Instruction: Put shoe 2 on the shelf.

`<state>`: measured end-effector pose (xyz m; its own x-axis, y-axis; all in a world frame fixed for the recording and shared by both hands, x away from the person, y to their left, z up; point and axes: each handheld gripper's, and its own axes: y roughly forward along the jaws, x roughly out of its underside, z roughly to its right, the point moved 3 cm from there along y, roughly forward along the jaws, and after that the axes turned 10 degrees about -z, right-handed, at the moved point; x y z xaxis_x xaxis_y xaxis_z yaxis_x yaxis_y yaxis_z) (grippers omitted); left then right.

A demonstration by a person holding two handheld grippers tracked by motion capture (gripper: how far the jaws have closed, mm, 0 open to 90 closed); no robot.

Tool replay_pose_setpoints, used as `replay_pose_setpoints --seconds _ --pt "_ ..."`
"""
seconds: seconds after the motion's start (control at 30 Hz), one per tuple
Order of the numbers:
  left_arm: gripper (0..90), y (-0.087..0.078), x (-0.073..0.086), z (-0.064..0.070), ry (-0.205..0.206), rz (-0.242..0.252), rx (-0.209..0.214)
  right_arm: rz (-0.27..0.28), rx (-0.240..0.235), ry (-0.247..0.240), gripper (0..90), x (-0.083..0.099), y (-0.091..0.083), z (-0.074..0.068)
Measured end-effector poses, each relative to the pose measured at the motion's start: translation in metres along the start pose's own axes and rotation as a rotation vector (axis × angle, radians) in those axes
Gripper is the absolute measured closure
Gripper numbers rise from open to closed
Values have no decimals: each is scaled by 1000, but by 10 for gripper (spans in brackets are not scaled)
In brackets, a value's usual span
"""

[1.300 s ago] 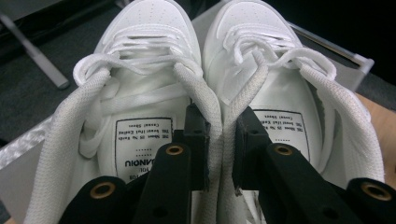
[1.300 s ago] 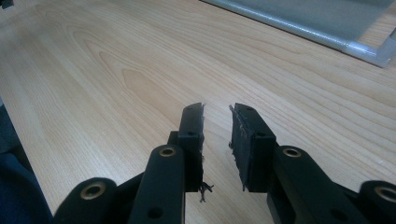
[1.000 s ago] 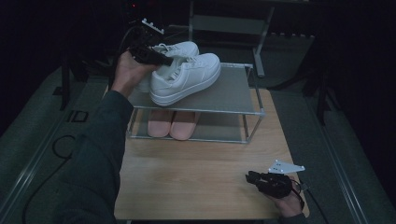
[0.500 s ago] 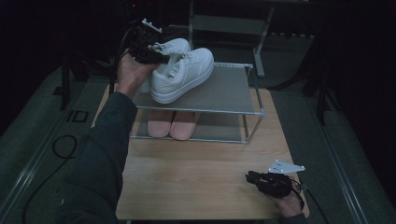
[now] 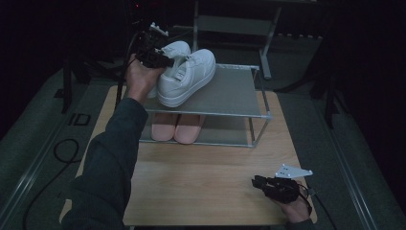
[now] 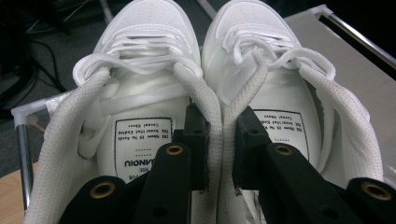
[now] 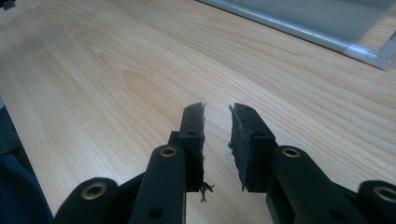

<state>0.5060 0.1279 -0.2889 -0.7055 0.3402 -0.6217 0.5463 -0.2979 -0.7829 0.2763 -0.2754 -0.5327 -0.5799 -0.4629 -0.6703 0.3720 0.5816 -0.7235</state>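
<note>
Pair of white low-top lace-up sneakers, side by side, heels toward the person, toes pointing away. Raised at the heel end, toe ends low over the grey top shelf of the metal two-tier shoe rack, near its left rear corner; whether the soles touch the shelf, impossible to tell. Smooth white uppers, perforated toe caps, flat white laces tied loosely, thick pale soles. Woven off-white lining at the collars; printed white labels with black lettering on the insoles, seen in the left gripper view.

Left black two-jaw gripper clamped on the two inner collars of the sneakers, one jaw inside each shoe, both collar walls pinched together in the narrow gap.

Right black two-jaw gripper low over the light wooden tabletop, near its front right corner, well apart from the rack. Jaws slightly parted, holding nothing.

On the lower shelf, a pair of pale pink shoes, toes forward.
</note>
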Motion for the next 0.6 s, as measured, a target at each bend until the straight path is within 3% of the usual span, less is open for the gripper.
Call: replay_pose_setpoints --seconds 0.23,0.6 --pt "789 2 -2 4 -51 12 -13 -3 0 1 738 0 0 0" --pt "788 6 -3 6 -123 17 -67 -1 0 0 738 0 -1 0"
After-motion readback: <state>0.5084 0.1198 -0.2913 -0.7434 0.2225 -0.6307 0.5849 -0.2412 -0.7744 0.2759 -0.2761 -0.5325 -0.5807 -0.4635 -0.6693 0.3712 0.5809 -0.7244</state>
